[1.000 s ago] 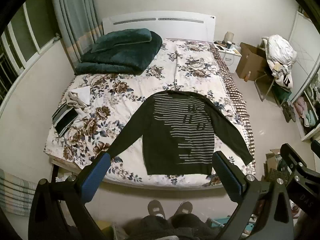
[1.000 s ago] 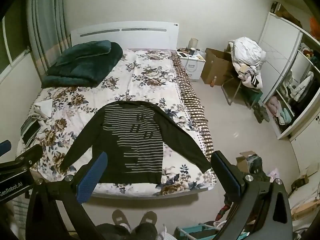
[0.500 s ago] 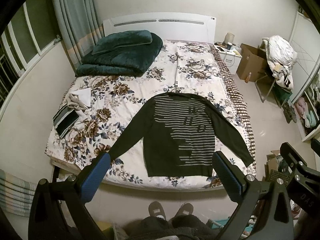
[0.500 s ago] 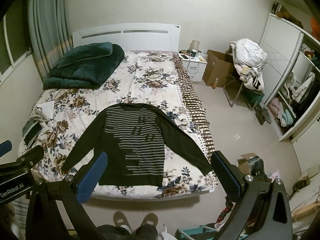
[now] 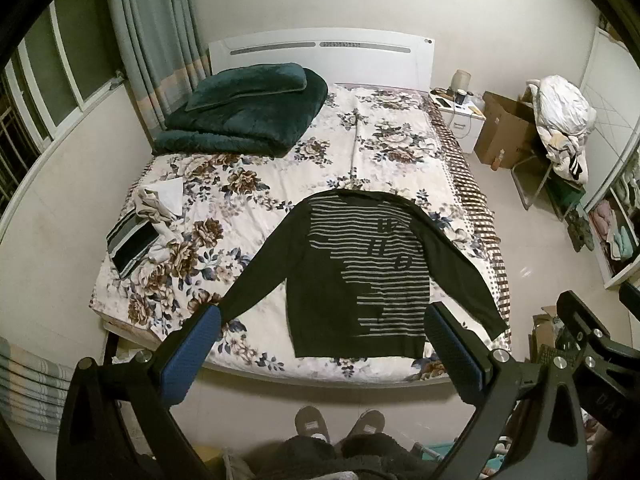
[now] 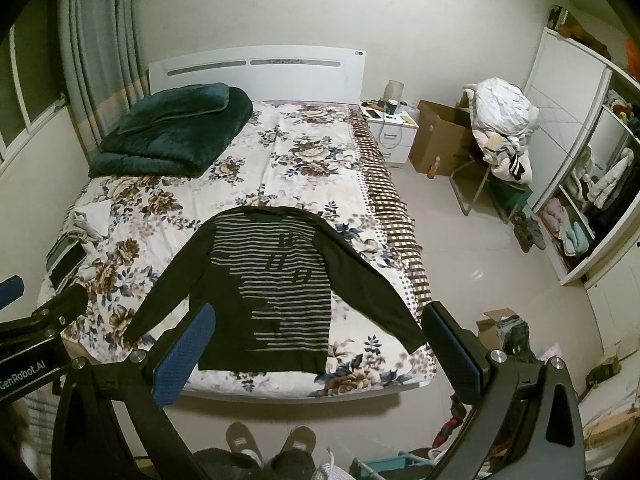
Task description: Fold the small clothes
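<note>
A dark long-sleeved sweater with grey stripes lies flat on the floral bed, sleeves spread out, hem toward the foot edge. My left gripper is open, held high above the foot of the bed, with nothing between its blue-padded fingers. My right gripper is likewise open and empty, well short of the sweater. Each gripper shows at the edge of the other's view.
A folded dark green blanket sits by the headboard. Small clothes and a folded striped piece lie at the bed's left edge. A person's slippered feet stand at the foot. Nightstand, cardboard box, laden chair and open wardrobe are to the right.
Both grippers have drifted back and up slightly, so the bed and sweater appear a little lower in the views. Both stay open; the sweater has not moved.
</note>
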`<state>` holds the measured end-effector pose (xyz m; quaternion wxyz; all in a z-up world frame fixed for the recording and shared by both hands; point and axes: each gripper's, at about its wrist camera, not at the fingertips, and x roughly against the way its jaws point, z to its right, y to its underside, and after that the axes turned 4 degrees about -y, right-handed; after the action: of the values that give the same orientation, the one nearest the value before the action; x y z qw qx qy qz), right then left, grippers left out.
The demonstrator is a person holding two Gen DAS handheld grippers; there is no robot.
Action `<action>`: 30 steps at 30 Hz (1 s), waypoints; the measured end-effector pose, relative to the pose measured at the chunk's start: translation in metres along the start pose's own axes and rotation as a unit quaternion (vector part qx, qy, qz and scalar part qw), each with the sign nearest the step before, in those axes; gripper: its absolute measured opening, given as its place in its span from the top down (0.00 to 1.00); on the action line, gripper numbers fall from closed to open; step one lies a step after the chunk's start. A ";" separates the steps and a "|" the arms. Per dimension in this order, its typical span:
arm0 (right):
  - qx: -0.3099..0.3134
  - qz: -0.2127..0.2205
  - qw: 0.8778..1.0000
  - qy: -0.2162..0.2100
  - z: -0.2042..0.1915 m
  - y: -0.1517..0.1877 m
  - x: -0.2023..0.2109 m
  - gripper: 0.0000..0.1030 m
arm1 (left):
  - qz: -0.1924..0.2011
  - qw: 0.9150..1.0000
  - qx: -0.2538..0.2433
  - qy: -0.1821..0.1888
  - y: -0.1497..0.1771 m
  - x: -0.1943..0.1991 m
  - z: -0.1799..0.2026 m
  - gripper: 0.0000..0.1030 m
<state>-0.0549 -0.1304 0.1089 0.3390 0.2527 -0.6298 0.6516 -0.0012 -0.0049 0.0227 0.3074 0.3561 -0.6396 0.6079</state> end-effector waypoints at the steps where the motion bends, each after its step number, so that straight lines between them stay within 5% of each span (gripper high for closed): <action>1: 0.000 0.000 1.000 -0.001 -0.002 -0.001 0.000 0.00 | 0.000 1.000 -0.001 -0.001 0.000 0.000 0.000 0.00; 30: 0.000 -0.001 1.000 -0.002 0.000 -0.002 -0.001 0.00 | 0.001 1.000 -0.001 0.000 0.000 0.000 -0.001 0.00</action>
<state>-0.0527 -0.1301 0.1100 0.3381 0.2547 -0.6306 0.6505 -0.0009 -0.0033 0.0227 0.3072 0.3557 -0.6403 0.6076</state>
